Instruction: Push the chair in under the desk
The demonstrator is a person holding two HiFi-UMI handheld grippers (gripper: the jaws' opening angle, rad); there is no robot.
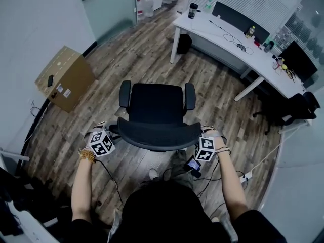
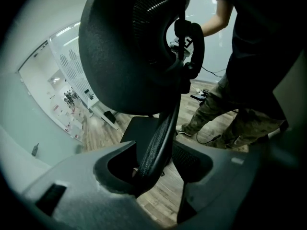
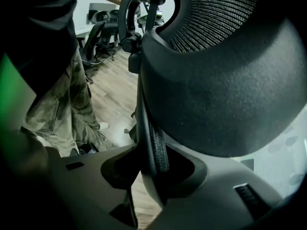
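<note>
My left gripper (image 1: 114,130) and right gripper (image 1: 201,134) each clamp 1 side edge of the office chair's (image 1: 154,104) backrest (image 1: 159,135). The white desk (image 1: 217,32) stands well ahead of both. Off to the left of my left gripper sits 1 closed cardboard box (image 1: 68,77), contents hidden.

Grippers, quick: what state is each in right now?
Left gripper: closed on the chair backrest edge.
Right gripper: closed on the backrest's other edge.
</note>
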